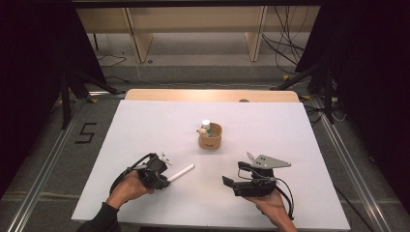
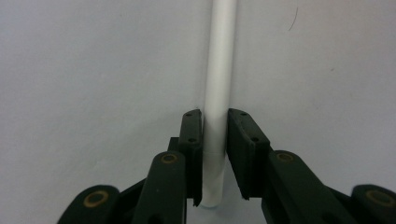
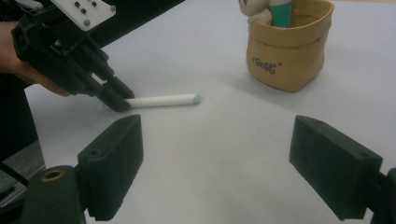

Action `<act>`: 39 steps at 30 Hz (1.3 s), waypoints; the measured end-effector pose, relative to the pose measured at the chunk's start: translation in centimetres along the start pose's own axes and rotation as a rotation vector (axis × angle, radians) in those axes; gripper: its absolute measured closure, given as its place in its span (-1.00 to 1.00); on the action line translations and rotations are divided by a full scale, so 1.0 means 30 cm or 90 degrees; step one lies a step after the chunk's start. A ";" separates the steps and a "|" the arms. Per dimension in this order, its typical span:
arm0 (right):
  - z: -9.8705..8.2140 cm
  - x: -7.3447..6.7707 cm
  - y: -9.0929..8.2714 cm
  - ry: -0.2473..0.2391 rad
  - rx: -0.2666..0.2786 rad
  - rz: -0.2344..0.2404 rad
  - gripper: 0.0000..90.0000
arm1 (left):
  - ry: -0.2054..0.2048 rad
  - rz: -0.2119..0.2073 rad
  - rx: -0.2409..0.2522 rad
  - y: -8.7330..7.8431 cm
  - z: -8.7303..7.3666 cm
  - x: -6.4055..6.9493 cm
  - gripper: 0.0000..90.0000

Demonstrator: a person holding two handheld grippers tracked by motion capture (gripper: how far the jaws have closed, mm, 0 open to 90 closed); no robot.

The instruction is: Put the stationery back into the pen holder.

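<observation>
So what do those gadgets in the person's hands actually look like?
Both are black, boxy tools ending in two flat, block-like jaws with brass-coloured pivot pins. The left gripper carries a small white plate with dark dots; the right gripper has a grey three-cornered plate on top. Black cables loop from each. A dark sleeve covers the left forearm.

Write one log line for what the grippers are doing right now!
left gripper: shut on thin white stick, lying on white table | right gripper: open, nothing between jaws | tan pouch cup: upright, apart from both grippers
</observation>
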State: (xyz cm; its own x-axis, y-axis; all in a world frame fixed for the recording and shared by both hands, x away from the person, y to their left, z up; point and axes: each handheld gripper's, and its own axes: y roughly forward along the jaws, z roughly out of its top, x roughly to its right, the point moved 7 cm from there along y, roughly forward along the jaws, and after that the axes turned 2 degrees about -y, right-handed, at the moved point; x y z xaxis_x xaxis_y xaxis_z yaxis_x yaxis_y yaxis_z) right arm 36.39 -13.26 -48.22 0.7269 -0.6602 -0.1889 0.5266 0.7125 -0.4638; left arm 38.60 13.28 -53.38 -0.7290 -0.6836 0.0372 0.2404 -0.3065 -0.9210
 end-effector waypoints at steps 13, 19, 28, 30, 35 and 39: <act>-0.005 0.000 -0.001 0.003 0.001 -0.001 -0.58 | -0.009 -0.007 0.020 -0.004 -0.005 -0.002 0.74; -0.004 0.001 -0.001 0.009 0.003 0.001 -0.58 | -0.019 -0.019 0.059 -0.019 0.007 -0.003 0.74; -0.005 -0.001 0.004 0.020 0.010 0.004 -0.58 | -0.028 -0.054 0.130 -0.042 0.034 0.014 0.74; -0.005 -0.004 0.005 0.021 0.010 0.005 -0.58 | -0.026 -0.062 0.139 -0.040 0.037 0.024 0.74; -0.005 -0.010 0.008 0.024 0.009 0.008 -0.58 | -0.022 -0.080 0.151 -0.030 0.042 0.044 0.74; -0.003 -0.012 0.008 0.028 0.013 0.012 -0.57 | -0.017 -0.091 0.166 -0.027 0.048 0.056 0.74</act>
State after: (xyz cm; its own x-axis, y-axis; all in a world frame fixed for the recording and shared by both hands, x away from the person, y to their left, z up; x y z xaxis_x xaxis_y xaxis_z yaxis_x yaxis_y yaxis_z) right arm 36.22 -12.87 -48.35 0.7174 -0.6557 -0.2354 0.5218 0.7296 -0.4421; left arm 38.11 11.43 -52.00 -0.7510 -0.6374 0.1721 0.2958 -0.5579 -0.7754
